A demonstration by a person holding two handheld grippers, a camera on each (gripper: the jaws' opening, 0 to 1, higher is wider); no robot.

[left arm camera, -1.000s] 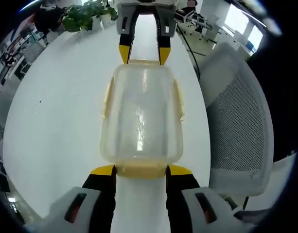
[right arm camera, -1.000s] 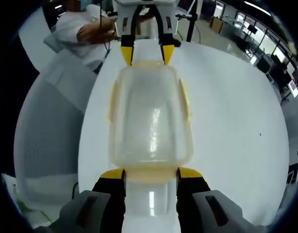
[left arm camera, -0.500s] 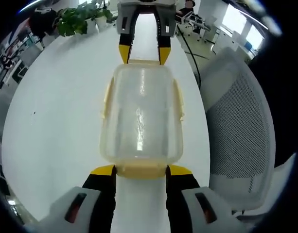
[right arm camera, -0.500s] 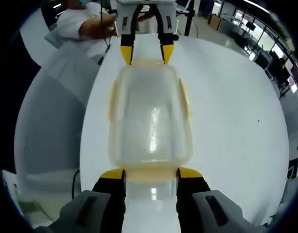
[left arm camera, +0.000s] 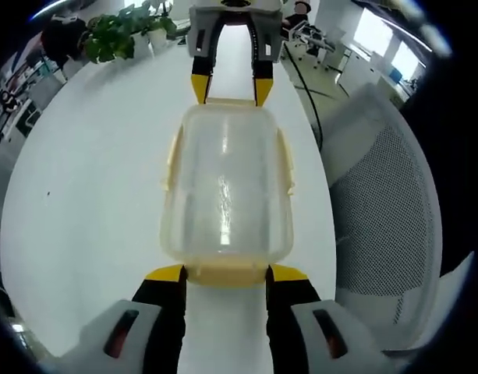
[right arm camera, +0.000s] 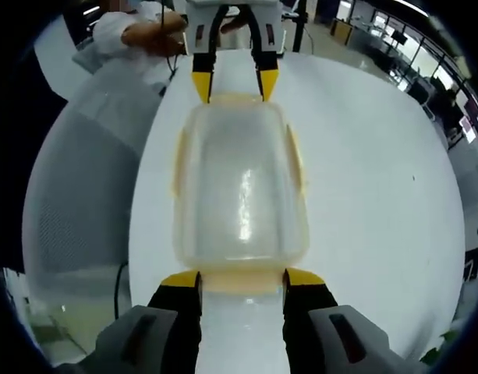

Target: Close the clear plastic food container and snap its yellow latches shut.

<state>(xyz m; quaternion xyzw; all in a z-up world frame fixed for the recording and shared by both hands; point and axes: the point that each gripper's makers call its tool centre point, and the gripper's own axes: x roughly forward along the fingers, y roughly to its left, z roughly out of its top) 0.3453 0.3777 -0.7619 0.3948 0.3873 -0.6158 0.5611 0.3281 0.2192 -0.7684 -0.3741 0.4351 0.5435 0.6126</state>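
Tongs sit at both short ends of the container (left arm camera: 227, 187): the left tongs (left arm camera: 227, 274) at 6 o'clock in the left gripper view, the right tongs (right arm camera: 242, 279) at 6 o'clock in the right gripper view, each pair spread wide with yellow tips beside an end latch (left arm camera: 227, 273). The container lies mid-bench (left arm camera: 90, 195), lid seated. Side latches (left arm camera: 286, 160) look folded down; whether the end latches have snapped I cannot tell, so that is probably what is left.
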